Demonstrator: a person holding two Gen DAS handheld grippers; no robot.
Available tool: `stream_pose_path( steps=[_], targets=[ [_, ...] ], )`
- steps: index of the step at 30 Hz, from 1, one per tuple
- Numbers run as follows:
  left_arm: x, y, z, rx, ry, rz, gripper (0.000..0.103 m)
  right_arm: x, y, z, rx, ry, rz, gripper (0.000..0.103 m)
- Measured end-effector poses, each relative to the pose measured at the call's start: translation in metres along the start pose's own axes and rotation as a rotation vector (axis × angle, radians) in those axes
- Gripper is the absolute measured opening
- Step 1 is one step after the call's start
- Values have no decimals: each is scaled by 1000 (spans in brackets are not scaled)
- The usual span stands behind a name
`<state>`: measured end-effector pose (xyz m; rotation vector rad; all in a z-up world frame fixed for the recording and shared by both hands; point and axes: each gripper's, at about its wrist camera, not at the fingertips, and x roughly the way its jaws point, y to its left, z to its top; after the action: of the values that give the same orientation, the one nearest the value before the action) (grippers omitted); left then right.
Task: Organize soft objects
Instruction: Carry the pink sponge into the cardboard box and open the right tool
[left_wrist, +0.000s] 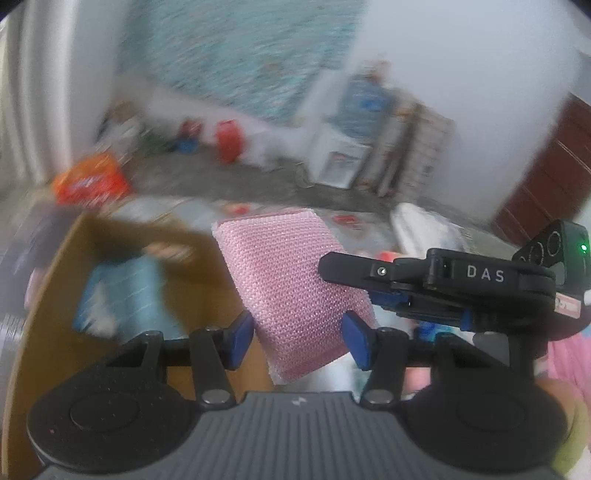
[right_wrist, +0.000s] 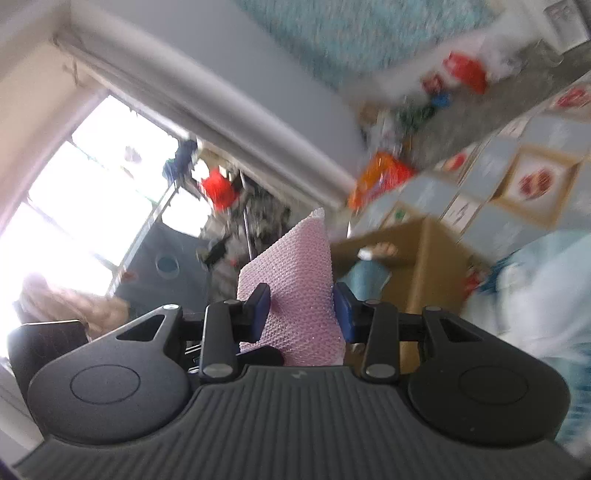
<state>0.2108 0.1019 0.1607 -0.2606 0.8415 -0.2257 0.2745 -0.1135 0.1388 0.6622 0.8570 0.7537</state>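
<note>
Pink mesh sponge (left_wrist: 291, 280): clamped between the left gripper (left_wrist: 297, 338) and the right gripper (right_wrist: 302, 312) together. Cardboard box (left_wrist: 207, 266): holds blue cloth (left_wrist: 122, 295).

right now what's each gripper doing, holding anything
Left gripper: closed on the pink textured pad, pads on both its sides.
Right gripper: closed on the same pink textured pad.

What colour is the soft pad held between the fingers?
Pink pad, bumpy mesh texture; clearest in the left wrist view.
</note>
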Motion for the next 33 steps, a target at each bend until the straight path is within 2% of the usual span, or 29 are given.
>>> stream_pose_path(
  steps=[3,7,11,14,16,18,20,23,30,33],
  targets=[
    [11,44,2,-80,36,19,54,49,7,-7,2,71,-32,38],
    [40,83,9,-146,82,28,54,91,3,-11,35,124,-75,39],
    [69,107,18,-181,114,22,54,114,-7,-8,67,134,-120,39],
    [81,114,14,-186,135,15,54,128,-19,-3,67,113,-151,40],
    [97,111,17,-171,152,23,54,133,-24,4,51,96,-173,42],
    [111,106,17,-135,152,85,53,134,-28,7,64,82,-171,49],
    [129,107,19,-117,179,122,53,136,-36,10,78,72,-154,51],
    [150,115,19,-152,228,136,53,131,-42,17,71,68,-141,51],
    [149,111,15,-118,215,144,53,110,-44,27,59,57,-72,51],
    [141,106,17,-105,203,139,56,89,-38,26,38,40,-36,51]
  ],
)
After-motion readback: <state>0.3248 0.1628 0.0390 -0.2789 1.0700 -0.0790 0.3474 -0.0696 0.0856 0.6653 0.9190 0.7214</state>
